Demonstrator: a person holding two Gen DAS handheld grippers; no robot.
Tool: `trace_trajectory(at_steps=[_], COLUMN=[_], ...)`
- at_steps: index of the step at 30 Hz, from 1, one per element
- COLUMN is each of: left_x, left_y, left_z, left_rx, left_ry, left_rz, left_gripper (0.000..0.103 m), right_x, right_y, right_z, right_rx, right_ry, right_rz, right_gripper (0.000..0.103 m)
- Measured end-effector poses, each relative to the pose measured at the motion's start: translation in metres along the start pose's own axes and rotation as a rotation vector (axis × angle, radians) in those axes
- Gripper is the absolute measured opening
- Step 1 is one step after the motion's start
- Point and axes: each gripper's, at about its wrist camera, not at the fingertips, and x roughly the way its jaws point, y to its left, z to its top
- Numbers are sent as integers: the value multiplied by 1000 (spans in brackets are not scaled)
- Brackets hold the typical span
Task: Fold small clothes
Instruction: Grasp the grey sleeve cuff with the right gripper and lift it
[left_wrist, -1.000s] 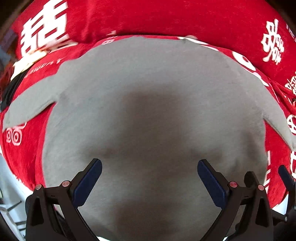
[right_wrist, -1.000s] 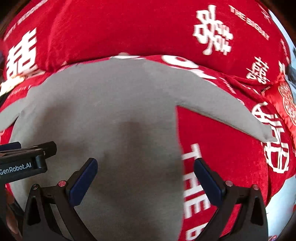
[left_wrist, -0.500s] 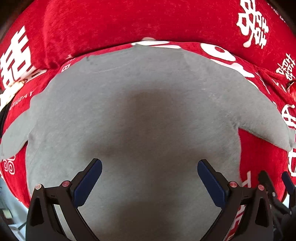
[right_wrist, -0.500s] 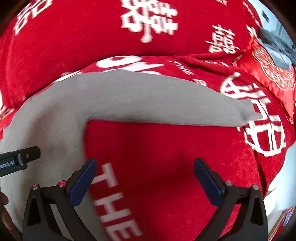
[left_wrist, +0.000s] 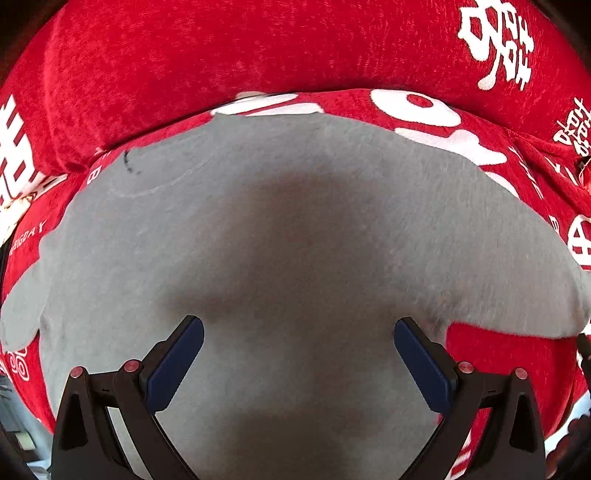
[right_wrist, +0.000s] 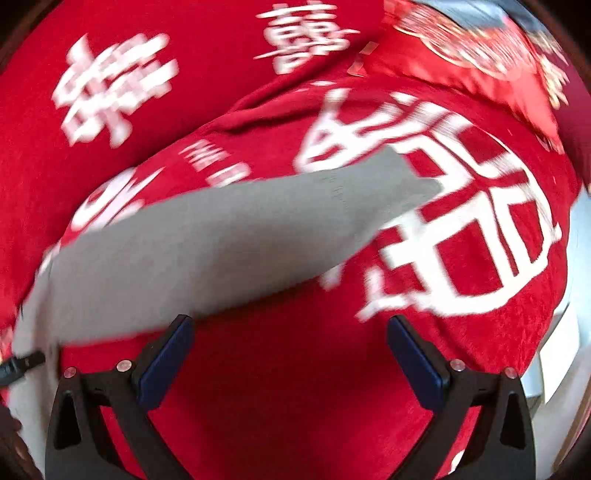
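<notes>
The gray shirt (left_wrist: 295, 229) lay flat on the red sofa cover (left_wrist: 221, 55), and both hand-held grippers (left_wrist: 298, 350) (right_wrist: 290, 349) were wide apart, holding nothing.

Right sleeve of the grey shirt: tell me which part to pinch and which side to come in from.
Pinch the cuff end of the sleeve, where it tapers and lies flat on the red printed cover, stretched away from the shirt body. Come from its outer tip, probably low along the cover, so one finger can slide under the free edge. The right gripper is open and holds nothing.
</notes>
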Motion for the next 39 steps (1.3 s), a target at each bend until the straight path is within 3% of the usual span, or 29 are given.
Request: trace_trajectory(at_steps=[2, 4, 7, 10, 11, 12, 16, 21, 26, 29, 32, 34, 36, 39], left_x=[6, 11, 13, 17, 18, 18, 20, 42, 23, 9, -1, -3, -11, -26], left_y=[-7, -13, -17, -18, -17, -15, -5, -14, -51, -59, -56, -57, -57, -27], left_z=[6, 12, 20, 29, 32, 36, 59, 80, 34, -1, -23, -34, -40, -48], left_rx=[8, 14, 10, 4, 0, -9, -79, -121, 18, 68, 53, 112, 147, 69], left_ry=[2, 2, -10, -12, -11, -15, -38, 35, -13, -35, -45, -11, -11, -12], left_rz=[2, 7, -3, -7, -8, -13, -18, -73, -66, -88, -107, -99, -102, -173], left_gripper=[103, 103, 103, 103, 103, 103, 103, 103, 103, 103, 103, 103, 103, 103], right_x=[10, 23, 43, 55, 57, 58, 29, 10, 46, 56, 51, 48, 45, 19], right_y=[-15, -25, -33, -32, -30, -29, -33, -28, -37, -43, -48, -46, -39, -23], right_z=[13, 27, 48, 66, 70, 73, 76, 65, 67, 69, 71, 73, 75, 80], right_rx=[41, 73, 122, 137, 124, 115, 130, 96, 108, 134, 164, 161, 144, 97], right_ry=[-1, 8, 21, 10, 7, 7, -100, -148, -20, 25, 15, 11, 14, -51], right_rz=[36, 65, 135, 202, 222, 230, 269, 244, 216, 212, 213, 224, 232, 174], right_gripper=[102, 95, 77, 48, 23, 5, 5, 5, 6, 13, 15, 14, 7, 6])
